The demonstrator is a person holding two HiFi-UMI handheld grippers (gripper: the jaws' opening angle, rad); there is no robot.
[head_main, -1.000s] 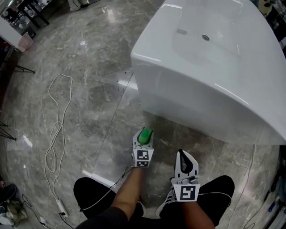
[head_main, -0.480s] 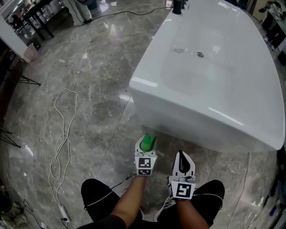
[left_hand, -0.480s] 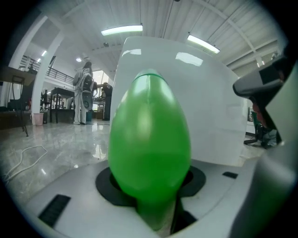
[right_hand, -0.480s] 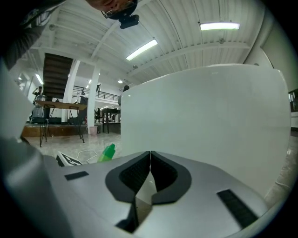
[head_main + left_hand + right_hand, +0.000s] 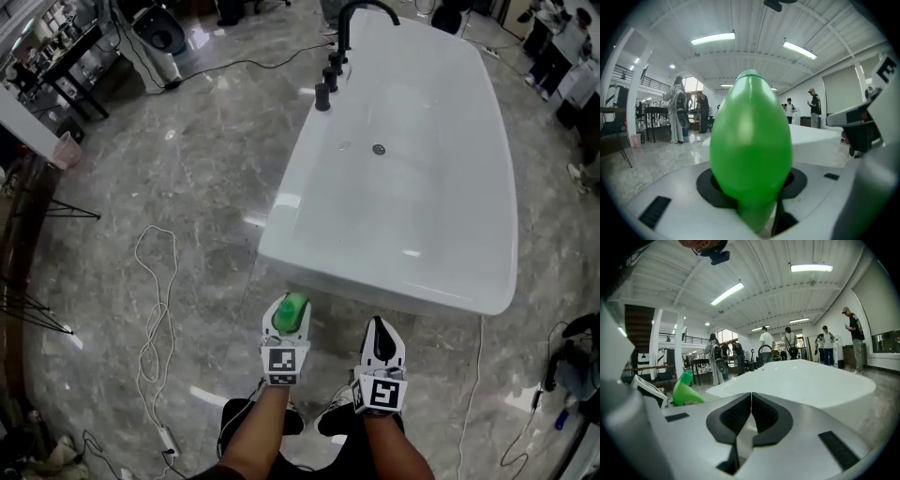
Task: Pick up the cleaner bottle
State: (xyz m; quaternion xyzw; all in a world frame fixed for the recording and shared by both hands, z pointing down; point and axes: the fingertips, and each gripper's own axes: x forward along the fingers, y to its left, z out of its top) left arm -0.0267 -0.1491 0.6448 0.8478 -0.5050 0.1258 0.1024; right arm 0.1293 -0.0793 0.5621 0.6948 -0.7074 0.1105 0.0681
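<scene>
Marble floor (image 5: pixel 187 187) | left tongs (image 5: pixel 288 307) grip green bottle (image 5: pixel 751 140), probably cleaner | right tongs (image 5: pixel 751 401) closed, empty

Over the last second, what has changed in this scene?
The person has stood up from a crouch, lifting both tongs well above the floor. The left tongs carried the green cleaner bottle up with them, still clamped. Nothing was newly grabbed or released. The right tongs stay shut and empty. The white bathtub and the cable on the floor have not moved.
</scene>
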